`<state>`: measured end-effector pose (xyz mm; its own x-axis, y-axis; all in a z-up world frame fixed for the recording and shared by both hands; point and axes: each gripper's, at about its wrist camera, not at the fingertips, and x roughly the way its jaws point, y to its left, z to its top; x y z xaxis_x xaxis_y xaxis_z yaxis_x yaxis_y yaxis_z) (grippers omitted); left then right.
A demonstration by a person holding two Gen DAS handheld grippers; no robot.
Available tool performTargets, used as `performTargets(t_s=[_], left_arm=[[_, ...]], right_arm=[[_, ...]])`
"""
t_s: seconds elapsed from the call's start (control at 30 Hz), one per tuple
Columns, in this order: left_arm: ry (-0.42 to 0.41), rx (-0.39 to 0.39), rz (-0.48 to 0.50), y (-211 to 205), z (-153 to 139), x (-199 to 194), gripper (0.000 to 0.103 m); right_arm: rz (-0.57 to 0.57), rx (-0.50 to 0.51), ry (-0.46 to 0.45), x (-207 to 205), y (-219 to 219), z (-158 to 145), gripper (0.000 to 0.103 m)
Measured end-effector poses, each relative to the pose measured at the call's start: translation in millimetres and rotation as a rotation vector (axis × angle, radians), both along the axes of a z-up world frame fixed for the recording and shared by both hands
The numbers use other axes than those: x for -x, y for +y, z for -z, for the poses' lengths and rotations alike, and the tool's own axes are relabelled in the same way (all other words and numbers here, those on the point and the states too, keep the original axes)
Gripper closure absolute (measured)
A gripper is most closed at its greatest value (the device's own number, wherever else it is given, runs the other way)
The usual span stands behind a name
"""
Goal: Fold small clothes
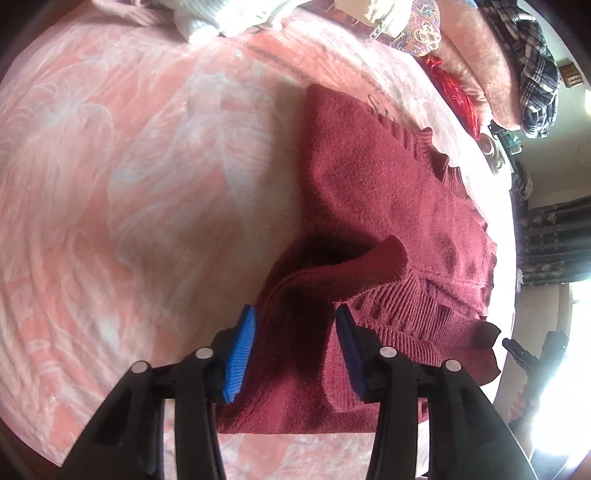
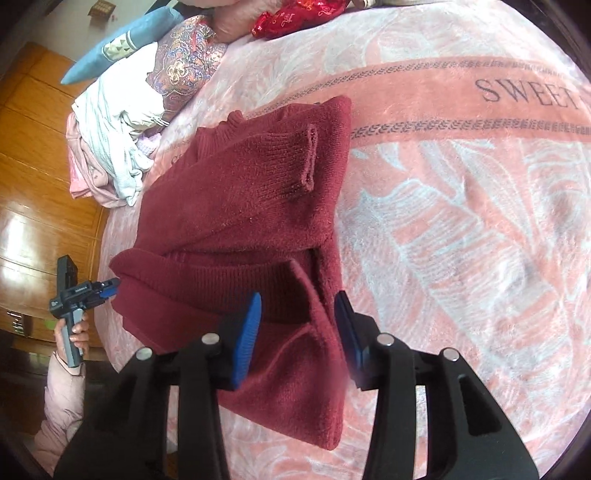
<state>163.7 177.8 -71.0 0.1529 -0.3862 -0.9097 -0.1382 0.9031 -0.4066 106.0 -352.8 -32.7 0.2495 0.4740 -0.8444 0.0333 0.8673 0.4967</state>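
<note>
**A:** What is on the bed?

**B:** A dark red knitted sweater (image 2: 243, 206) lies partly folded on a pink blanket (image 2: 461, 206) with a pale leaf pattern. One sleeve is laid across the sweater's body, its ribbed cuff (image 2: 308, 158) resting on top.

**A:** Where are the grippers, relative to the sweater?

**B:** Both hang over its near edge, pointing steeply down. The left gripper (image 1: 295, 347) has its blue pads (image 1: 240, 354) spread apart, with red knit showing in the gap beneath them; the pads do not press on the cloth, so it is released. The right gripper (image 2: 299, 332) stands the same way: pads parted, a raised fold of the sweater between them, nothing pinched.

**A:** Is the person visible?

**B:** In the right wrist view, a hand (image 2: 74, 332) in a pale pink sleeve (image 2: 62, 402) grips the left tool's handle just beyond the sweater's left edge.

**A:** Anything else near the sweater?

**B:** Beyond its far end, a heap of white and pink clothes (image 2: 110, 147), a patterned cushion (image 2: 184, 62), a blue pillow (image 2: 122, 44) and a shiny red cloth (image 2: 295, 16). The word "SWEET" (image 2: 528, 94) is printed on the blanket, to the sweater's right.
</note>
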Motion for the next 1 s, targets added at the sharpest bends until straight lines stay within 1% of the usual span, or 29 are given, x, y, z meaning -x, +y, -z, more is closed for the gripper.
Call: performTargets(t_s=[0.07,0.13,0.23,0.27,0.33,0.4,0.47,0.5,0.57,0.63,0.67,0.73,0.83,0.87,0.9,0.93,0.97,1.0], left_arm=[[0.013,0.003,0.037,-4.5,-3.9,2.4,0.051],[0.014,0.034,0.079,-12.3,-6.7,6.9,0.048],[0.048,0.008,0.135,-29.6,-0.4,12.7,0.047],[0.059,0.007,0.148,-34.7,2.7,14.5,0.047],[0.077,0.005,0.175,-45.1,9.9,17.1,0.047],[0.083,-0.018,0.185,-51.5,16.3,17.5,0.047],[0.091,-0.028,0.183,-54.5,23.9,17.6,0.047],[0.092,-0.026,0.177,-55.0,27.0,17.0,0.048],[0.091,-0.023,0.179,-55.2,30.9,16.3,0.050],[0.083,-0.036,0.184,-55.0,32.5,15.7,0.061],[0.082,-0.036,0.183,-52.8,32.8,15.4,0.061],[0.078,-0.029,0.177,-51.2,32.9,14.9,0.066],[0.070,-0.032,0.180,-50.1,32.7,13.4,0.069],[0.069,-0.038,0.182,-51.2,32.5,13.4,0.070],[0.066,-0.043,0.186,-52.6,31.5,13.6,0.072],[0.062,-0.044,0.190,-53.9,30.7,13.7,0.077],[0.060,-0.042,0.194,-55.6,30.1,13.5,0.080],[0.057,-0.039,0.195,-56.5,29.6,13.3,0.086]], right_arm=[[-0.034,0.037,0.009,-0.3,0.5,0.5,0.061],[-0.084,0.049,0.025,1.3,4.2,-0.3,0.059],[-0.158,0.034,0.046,7.6,21.4,-1.6,0.059],[-0.174,0.031,0.062,10.8,27.9,-0.5,0.058],[-0.205,0.026,0.100,15.3,37.7,5.3,0.053],[-0.211,0.056,0.166,19.2,45.3,16.0,0.050],[-0.219,0.073,0.216,22.2,49.1,26.5,0.050],[-0.217,0.079,0.229,23.7,49.6,30.0,0.050],[-0.209,0.041,0.252,25.7,46.7,36.4,0.050],[-0.201,0.031,0.275,27.0,46.0,40.7,0.053],[-0.195,0.035,0.279,27.4,44.7,40.6,0.054],[-0.187,0.004,0.278,28.6,40.8,38.0,0.053],[-0.201,-0.005,0.293,28.5,43.8,41.0,0.053],[-0.208,-0.004,0.298,28.8,46.4,42.6,0.057],[-0.216,-0.001,0.301,28.7,48.6,43.3,0.066],[-0.223,0.006,0.303,28.5,52.3,44.0,0.072],[-0.226,0.006,0.302,27.9,54.5,44.3,0.084],[-0.225,0.002,0.295,27.2,55.0,43.4,0.097]])
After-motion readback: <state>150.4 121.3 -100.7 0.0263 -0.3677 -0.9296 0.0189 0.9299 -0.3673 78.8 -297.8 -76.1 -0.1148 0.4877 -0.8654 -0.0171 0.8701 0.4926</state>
